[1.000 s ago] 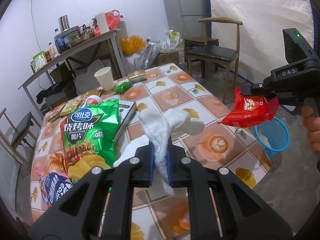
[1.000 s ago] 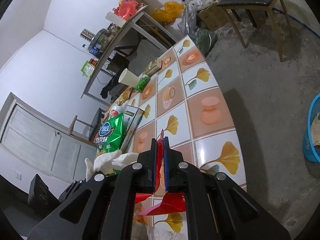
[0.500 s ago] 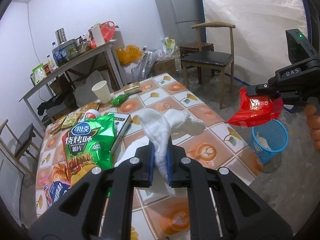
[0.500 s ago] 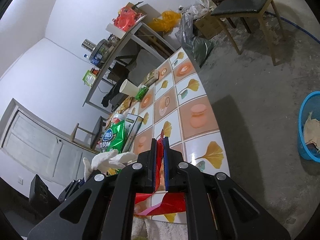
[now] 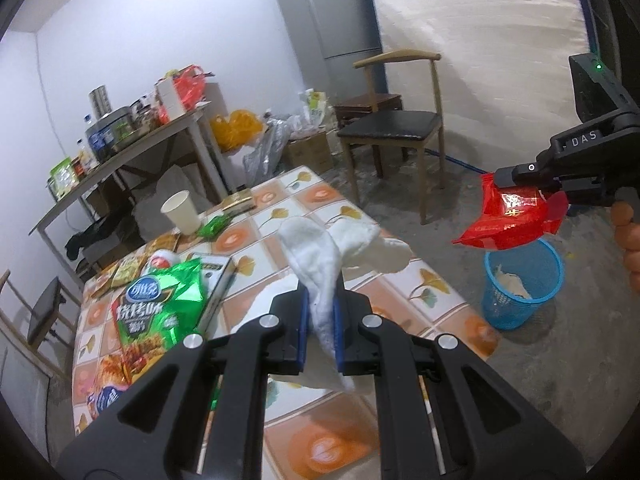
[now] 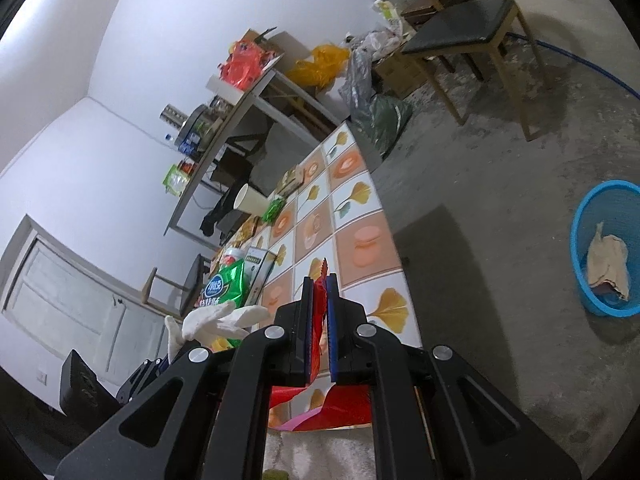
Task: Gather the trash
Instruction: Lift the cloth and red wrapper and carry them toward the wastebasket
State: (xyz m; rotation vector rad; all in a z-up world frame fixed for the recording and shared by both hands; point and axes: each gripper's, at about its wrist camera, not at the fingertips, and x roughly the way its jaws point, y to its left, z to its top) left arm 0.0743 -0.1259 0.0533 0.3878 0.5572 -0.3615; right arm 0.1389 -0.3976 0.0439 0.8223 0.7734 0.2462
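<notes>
Tiled table (image 5: 436, 280) edge, blue bin (image 5: 520, 280) beyond: left gripper (image 5: 320, 320) pinches white tissue (image 5: 324, 256), right gripper (image 6: 319, 332) pinches red wrapper (image 5: 508, 216); thin, floppy pieces could slip or miss the bin.

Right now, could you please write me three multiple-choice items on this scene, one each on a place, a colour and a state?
1. Where is the bin?
A. on the table
B. on the floor past the table's edge
C. on the chair

2. What colour is the wrapper in the right gripper?
A. red
B. green
C. blue

3. What state is the left gripper in?
A. open, holding nothing
B. shut on the paper cup
C. shut on the white tissue

Answers:
1. B, the blue bin stands on the concrete beside the table.
2. A, the left wrist view shows it bright red, hanging above the bin.
3. C, the tissue is pinched between the fingers and sticks up above them.
</notes>
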